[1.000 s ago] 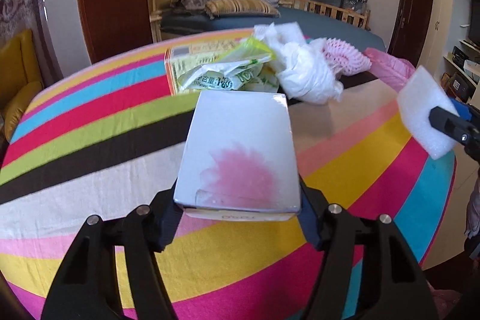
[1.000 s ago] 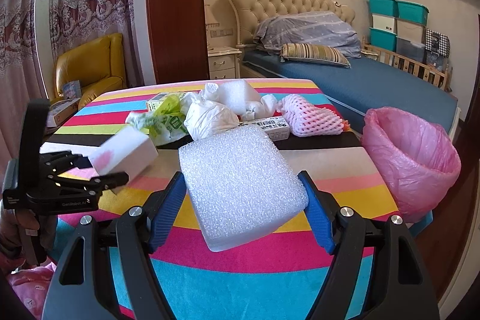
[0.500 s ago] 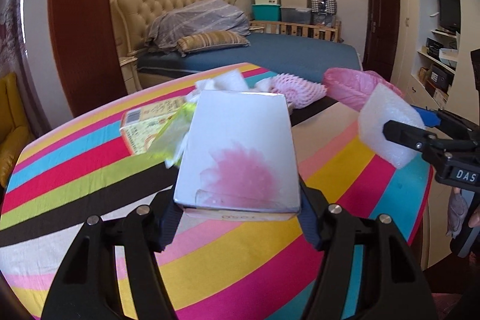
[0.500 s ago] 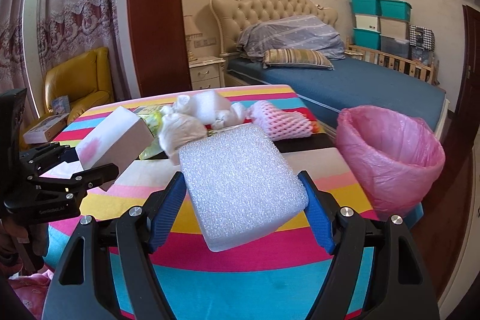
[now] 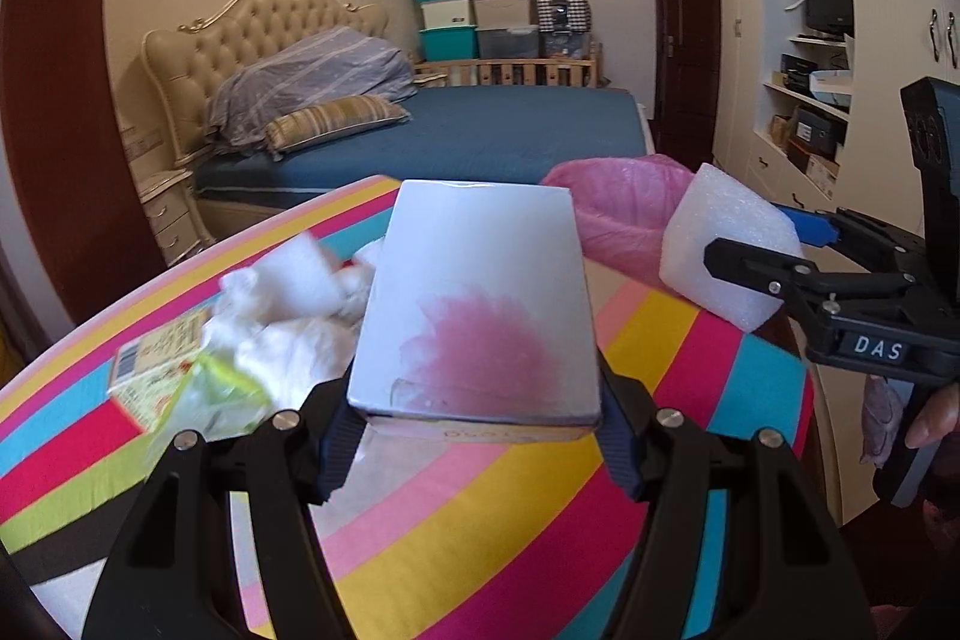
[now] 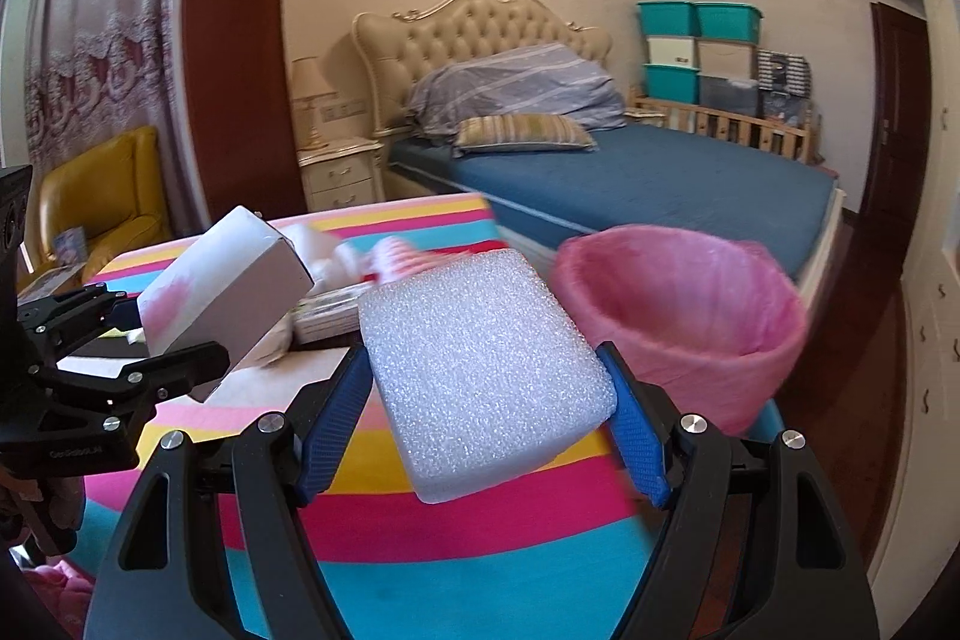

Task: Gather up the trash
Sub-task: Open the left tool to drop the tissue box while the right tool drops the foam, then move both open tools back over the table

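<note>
Over by the curtains stood a yellow armchair (image 6: 102,208), and in front of it the round table with its striped cloth (image 5: 492,508) in pink, yellow, blue and black bands. On the left of that table lay the uncollected rubbish in a loose heap: a yellow-green printed packet (image 5: 159,367), a clear greenish plastic wrapper (image 5: 207,400) partly over it, and crumpled white tissue or plastic (image 5: 288,310) just beside, all somewhat blurred. The left gripper (image 5: 474,436) was clamped on a white box with a pink smudge (image 5: 480,316), its two blue-padded fingers pressing the box's near corners and holding it in the air above the cloth, its far end tilted up. From the other side the same box (image 6: 222,292) showed its grey underside, with a pink foam fruit net (image 6: 396,253) and a small printed carton (image 6: 327,313) lying behind it on the table. Further right, the right gripper (image 6: 486,430) was closed on a white foam block (image 6: 480,370), the pads squeezing its two sides, the block held clear of the table near its right edge. Just beyond that edge stood the bin lined with a pink bag (image 6: 684,316), its mouth open, and behind everything was the bed with the blue sheet (image 6: 648,178).
</note>
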